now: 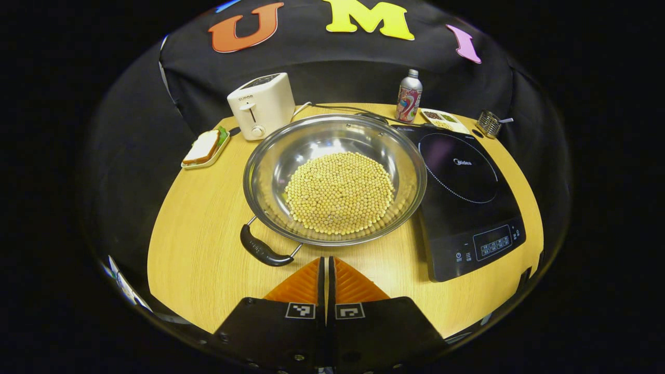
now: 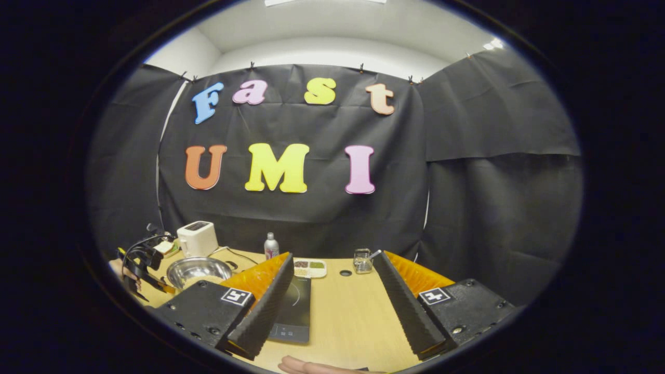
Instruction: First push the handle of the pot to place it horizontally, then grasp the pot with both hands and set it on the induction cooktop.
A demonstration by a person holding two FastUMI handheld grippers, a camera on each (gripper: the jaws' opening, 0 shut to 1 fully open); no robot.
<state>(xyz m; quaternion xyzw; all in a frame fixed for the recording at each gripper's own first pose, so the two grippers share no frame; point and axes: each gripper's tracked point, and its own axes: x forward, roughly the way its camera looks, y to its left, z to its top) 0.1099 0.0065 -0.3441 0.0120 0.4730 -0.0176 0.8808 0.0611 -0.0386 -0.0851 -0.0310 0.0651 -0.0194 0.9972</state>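
Observation:
A wide steel pot holding a mound of soybeans sits mid-table in the left gripper view. Its black near handle points toward the front left; a second handle shows at the far rim. The black induction cooktop lies just right of the pot. My left gripper is shut with nothing between its fingers, its tips just short of the pot's near rim, right of the near handle. In the right gripper view my right gripper stands open above the table, with the cooktop under its left finger and the pot far left.
A white toaster and a sandwich on a plate stand behind-left of the pot. A can, a small snack dish and a wire basket line the back edge. A hand shows at the bottom.

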